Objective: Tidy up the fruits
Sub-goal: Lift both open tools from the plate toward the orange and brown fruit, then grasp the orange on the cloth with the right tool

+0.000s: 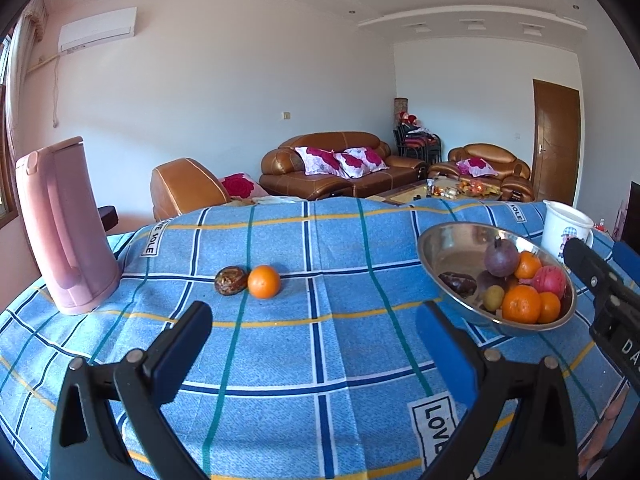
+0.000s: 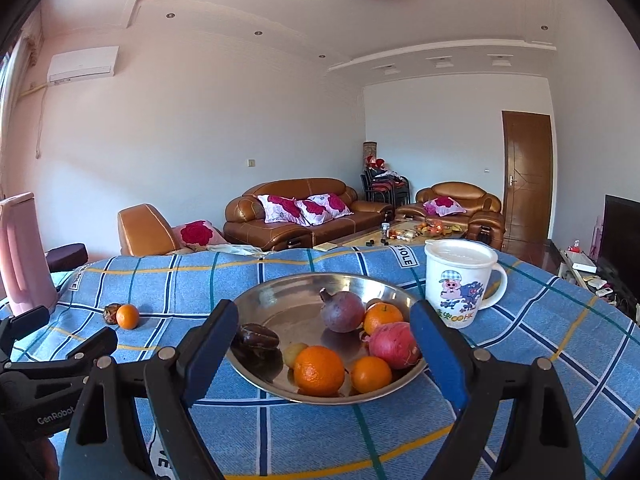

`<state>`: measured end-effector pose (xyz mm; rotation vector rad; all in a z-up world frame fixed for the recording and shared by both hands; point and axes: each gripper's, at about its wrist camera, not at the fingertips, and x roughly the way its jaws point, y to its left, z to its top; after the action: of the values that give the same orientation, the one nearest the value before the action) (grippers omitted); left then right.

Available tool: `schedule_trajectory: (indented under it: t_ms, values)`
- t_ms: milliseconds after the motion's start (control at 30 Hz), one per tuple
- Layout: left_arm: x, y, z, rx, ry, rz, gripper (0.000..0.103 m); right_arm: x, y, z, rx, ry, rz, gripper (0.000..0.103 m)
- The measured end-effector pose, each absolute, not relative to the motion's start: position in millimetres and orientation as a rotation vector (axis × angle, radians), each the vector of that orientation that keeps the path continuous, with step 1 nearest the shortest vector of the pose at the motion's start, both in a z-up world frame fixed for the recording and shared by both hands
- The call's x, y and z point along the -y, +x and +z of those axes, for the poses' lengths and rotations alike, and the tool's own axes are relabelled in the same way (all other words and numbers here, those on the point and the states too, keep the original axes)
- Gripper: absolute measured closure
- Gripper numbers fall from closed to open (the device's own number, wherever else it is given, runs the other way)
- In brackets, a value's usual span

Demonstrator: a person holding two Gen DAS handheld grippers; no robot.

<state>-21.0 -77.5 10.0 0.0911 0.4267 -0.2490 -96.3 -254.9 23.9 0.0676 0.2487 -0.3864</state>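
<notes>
the left tongs (image 1: pixel 316 320) stand wide open and empty over the blue checked bench (image 1: pixel 320 360), facing a loose orange (image 1: pixel 263 281) touching a dark brown fruit (image 1: pixel 231 280). the right tongs (image 2: pixel 324 340) gape empty before the steel bowl (image 2: pixel 280 296) of fruit. only the right view shows the whole lidded mug (image 2: pixel 460 284); it cuts the pink kettle (image 2: pixel 20 252) at the edge.

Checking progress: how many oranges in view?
4. Three in the steel bowl: front, front right, back right. One on the tablecloth beside a brown fruit. Others may be hidden.
</notes>
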Motion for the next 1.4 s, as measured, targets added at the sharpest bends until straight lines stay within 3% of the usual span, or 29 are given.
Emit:
schedule_trajectory:
  t_ms: [967, 1400]
  values:
    - [2, 39, 1, -0.513, 0.069, -0.098, 0.0, 167, -18, 18, -0.296, 0.098, -0.223, 0.014]
    - [-43, 113, -18, -0.655, 0.124, 0.081, 0.0, 137, 62, 5, -0.473, 0.048, -0.059, 0.014]
